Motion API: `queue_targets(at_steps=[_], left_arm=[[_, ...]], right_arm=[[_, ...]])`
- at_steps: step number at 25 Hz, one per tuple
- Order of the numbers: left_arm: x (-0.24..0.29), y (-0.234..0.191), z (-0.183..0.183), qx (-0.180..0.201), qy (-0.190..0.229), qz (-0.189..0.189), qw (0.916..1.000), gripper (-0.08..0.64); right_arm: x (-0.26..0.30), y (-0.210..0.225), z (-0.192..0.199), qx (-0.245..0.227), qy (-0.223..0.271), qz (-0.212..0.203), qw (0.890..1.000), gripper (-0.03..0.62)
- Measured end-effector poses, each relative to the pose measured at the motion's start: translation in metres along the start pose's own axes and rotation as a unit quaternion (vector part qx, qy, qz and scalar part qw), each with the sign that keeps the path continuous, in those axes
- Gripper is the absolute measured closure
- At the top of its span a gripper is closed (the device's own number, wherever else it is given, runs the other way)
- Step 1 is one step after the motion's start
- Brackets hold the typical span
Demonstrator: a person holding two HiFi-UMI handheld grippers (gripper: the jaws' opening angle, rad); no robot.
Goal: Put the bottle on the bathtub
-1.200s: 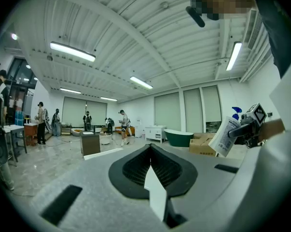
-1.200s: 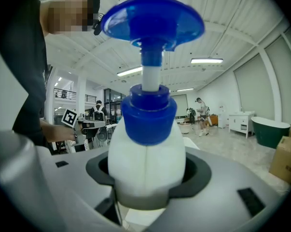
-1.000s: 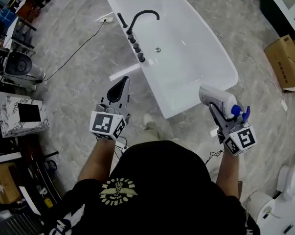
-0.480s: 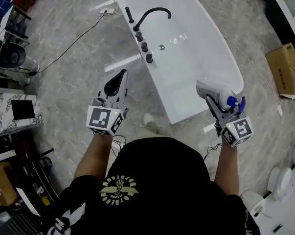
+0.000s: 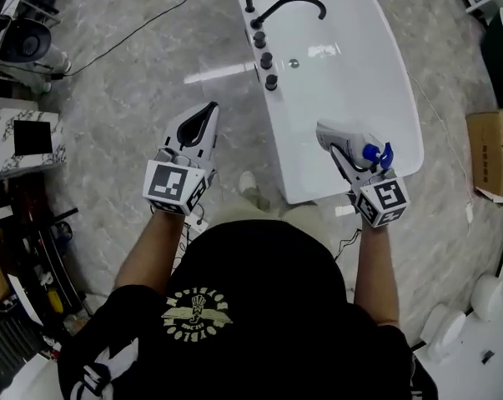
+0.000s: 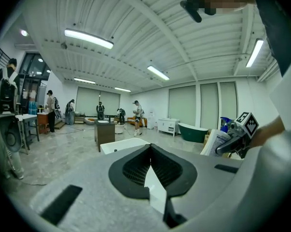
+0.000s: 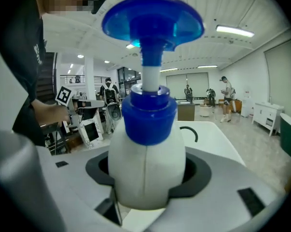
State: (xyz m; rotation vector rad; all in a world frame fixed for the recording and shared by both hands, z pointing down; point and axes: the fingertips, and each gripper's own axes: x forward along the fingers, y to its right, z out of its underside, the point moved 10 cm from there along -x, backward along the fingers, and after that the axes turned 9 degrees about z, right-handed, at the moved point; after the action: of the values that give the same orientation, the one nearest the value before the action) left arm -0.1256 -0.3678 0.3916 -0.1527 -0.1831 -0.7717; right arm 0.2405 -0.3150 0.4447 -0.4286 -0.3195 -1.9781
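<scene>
Well left of the bathtub (image 5: pixel 376 65), a marble-patterned box (image 5: pixel 26 140) with a dark square on its top sits at the edge of the head view. A black cable (image 5: pixel 138 30) trails over the grey floor (image 5: pixel 126 90) toward the tub's far left corner.

Your left gripper (image 5: pixel 207 115) hovers over the floor just left of the tub's near end. It points away from you, with its marker cube (image 5: pixel 173 187) toward your body. Its jaws are clenched tip to tip with nothing between them. Through the gap behind the tips, its own view shows only a sliver of white tub.

On the tub's left rim stands a black arched faucet (image 5: pixel 294 3), its spout reaching over the basin. A row of black knobs (image 5: pixel 266 59) runs along that rim toward you. A small drain fitting (image 5: pixel 294 62) shows on the basin wall beside them.

Your right gripper (image 5: pixel 343 150) is over the tub's near right end, just inside the near rim. Its jaws are clamped on the white body of the pump bottle (image 5: pixel 330 132). The bottle lies tilted, with its base toward the basin and its blue pump head (image 5: pixel 374 152) back toward you. In the right gripper view the blue collar and pump stand straight up out of the jaws. You cannot tell from these views whether the bottle's base touches the tub.

Well right of the tub, a cardboard box (image 5: pixel 490 152) rests on the floor.
</scene>
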Motion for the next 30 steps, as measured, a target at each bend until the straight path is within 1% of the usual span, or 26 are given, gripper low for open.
queue_targets(at_steps=[4, 8, 13, 17, 21, 23, 26, 28, 30], left_arm=[[0.003, 0.005, -0.003, -0.004, -0.004, -0.035, 0.9994, 0.551], [-0.011, 0.012, -0.001, -0.012, -0.015, -0.08, 0.9966, 0.551], [-0.039, 0.025, 0.013, -0.022, -0.036, -0.139, 0.9894, 0.551], [-0.066, 0.025, 0.024, -0.034, -0.054, -0.179, 0.9818, 0.551], [-0.097, 0.033, 0.04, -0.048, -0.076, -0.199, 0.9758, 0.551], [-0.107, 0.037, 0.048, -0.053, -0.088, -0.206, 0.9732, 0.551], [-0.117, 0.037, 0.056, -0.057, -0.1, -0.212, 0.9704, 0.551], [-0.122, 0.036, 0.059, -0.059, -0.107, -0.213, 0.9694, 0.551], [-0.125, 0.033, 0.061, -0.056, -0.113, -0.211, 0.9695, 0.551]], right_arm=[[0.039, 0.006, 0.019, -0.026, -0.031, -0.042, 0.998, 0.331], [0.077, 0.004, 0.048, -0.038, -0.065, -0.078, 0.994, 0.331], [0.127, 0.0, 0.101, -0.051, -0.112, -0.091, 0.988, 0.331], [0.165, -0.015, 0.141, -0.084, -0.148, -0.107, 0.98, 0.331], [0.186, -0.047, 0.177, -0.137, -0.166, -0.142, 0.966, 0.331], [0.196, -0.054, 0.195, -0.153, -0.175, -0.152, 0.961, 0.331], [0.213, -0.059, 0.215, -0.171, -0.183, -0.151, 0.956, 0.331], [0.221, -0.061, 0.221, -0.184, -0.192, -0.143, 0.953, 0.331], [0.227, -0.06, 0.228, -0.185, -0.2, -0.132, 0.953, 0.331]])
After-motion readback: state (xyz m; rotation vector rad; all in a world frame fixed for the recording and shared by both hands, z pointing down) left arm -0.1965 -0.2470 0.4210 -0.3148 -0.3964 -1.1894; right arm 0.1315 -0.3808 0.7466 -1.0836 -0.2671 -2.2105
